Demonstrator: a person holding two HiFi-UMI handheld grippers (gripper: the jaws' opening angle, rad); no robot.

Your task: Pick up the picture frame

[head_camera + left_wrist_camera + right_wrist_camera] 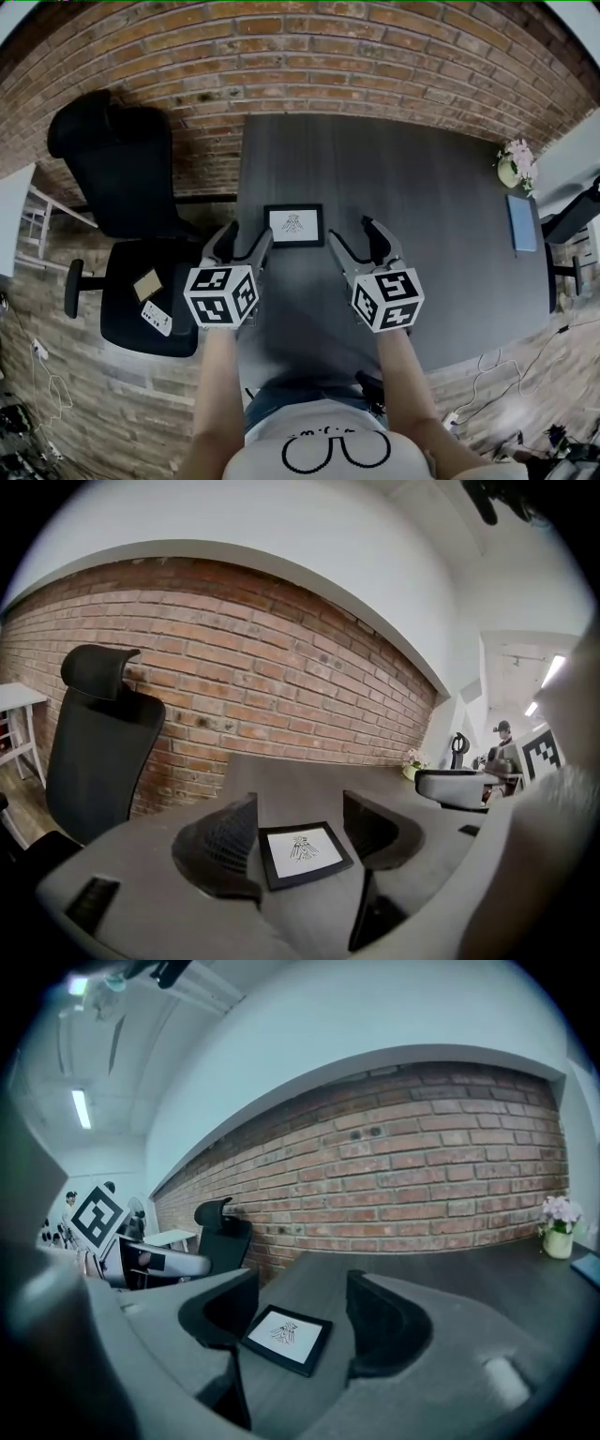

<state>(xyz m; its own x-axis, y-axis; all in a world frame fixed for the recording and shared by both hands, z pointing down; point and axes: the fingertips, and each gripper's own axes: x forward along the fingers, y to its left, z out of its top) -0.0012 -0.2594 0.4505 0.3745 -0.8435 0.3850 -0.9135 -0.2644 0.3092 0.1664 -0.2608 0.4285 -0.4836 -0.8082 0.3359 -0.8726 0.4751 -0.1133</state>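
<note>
Picture frame lies flat on the dark table, toward the table's left side and a little back from the near edge; black border, white sheet with a small dark drawing. Left claw and right claw are held side by side over the near part of the table, each pointing forward and slightly down, with the frame just ahead and between the two in the head view. Left gripper view: left claw stands wide, nothing between its jaws but bare table, and the frame is seen through the gap, untouched. Right gripper view: right claw is likewise wide and empty, with the frame lying in the gap, nearer the left jaw, clear of both. A black office chair stands left of the table against the brick wall, with two small items on its seat. A small pot of flowers and a flat blue object sit at the table's far right end.
</note>
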